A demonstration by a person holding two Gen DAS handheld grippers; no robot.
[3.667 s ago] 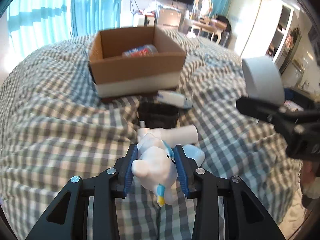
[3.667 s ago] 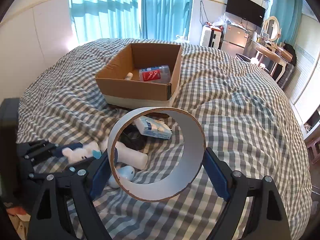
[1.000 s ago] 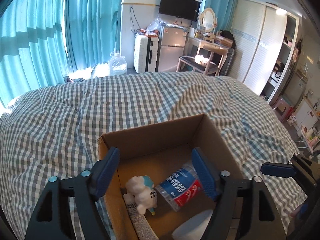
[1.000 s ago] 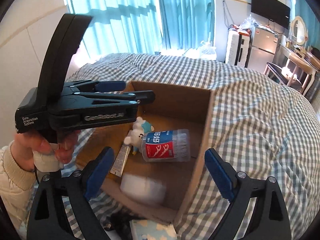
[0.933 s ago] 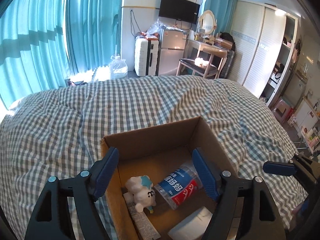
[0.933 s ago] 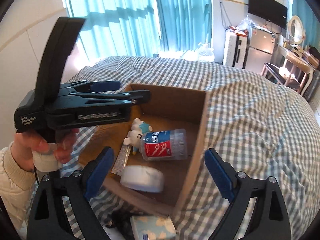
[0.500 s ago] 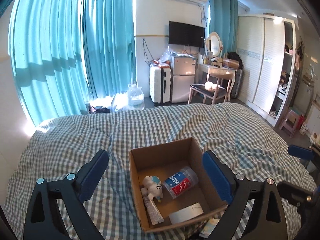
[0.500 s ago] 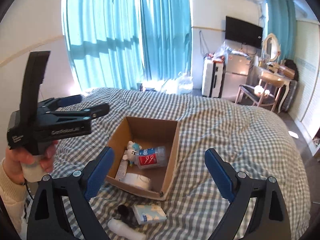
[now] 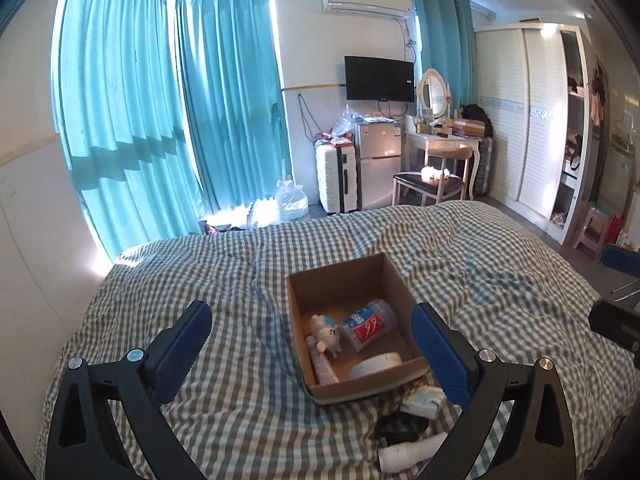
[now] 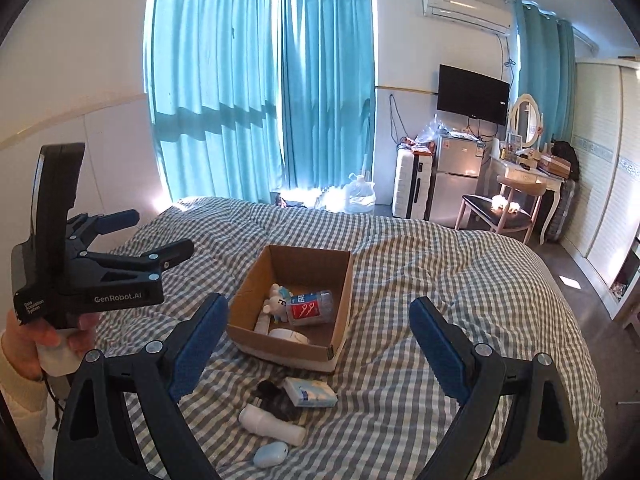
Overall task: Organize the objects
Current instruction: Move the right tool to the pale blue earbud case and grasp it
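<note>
Checked bed (image 10: 440,280), left gripper (image 10: 156,236) ("GenRobot.AI" lettering), cardboard box (image 10: 340,344)

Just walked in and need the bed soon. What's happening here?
A person is tidying loose items into a cardboard box on the bed. Both the left gripper and right gripper are open and empty, held above the bed. The box holds a plush toy, a bottle and a tape roll. A tissue pack, a white tube and a small blue item lie outside it.
</note>
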